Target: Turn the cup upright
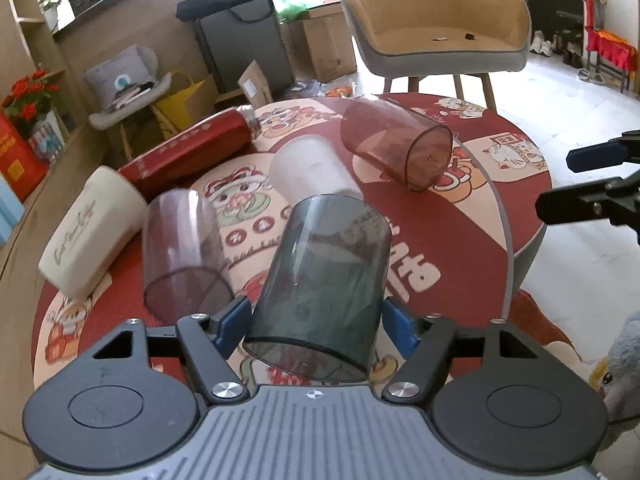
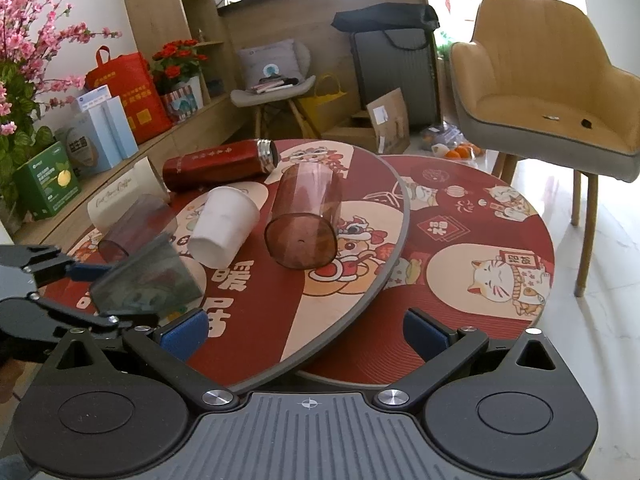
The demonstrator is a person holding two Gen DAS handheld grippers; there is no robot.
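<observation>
Above the bench (image 1: 460, 240), the grey cup (image 1: 320, 284) is clenched in the left claw (image 1: 316, 316); its long axis tilts away, open mouth toward the claw; the right claw (image 2: 304, 336) stands released, empty, well apart.

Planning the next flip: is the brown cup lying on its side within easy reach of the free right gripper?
Probably yes. The right gripper is open and empty, and the brown cup lies ahead with bare mat between them.
</observation>
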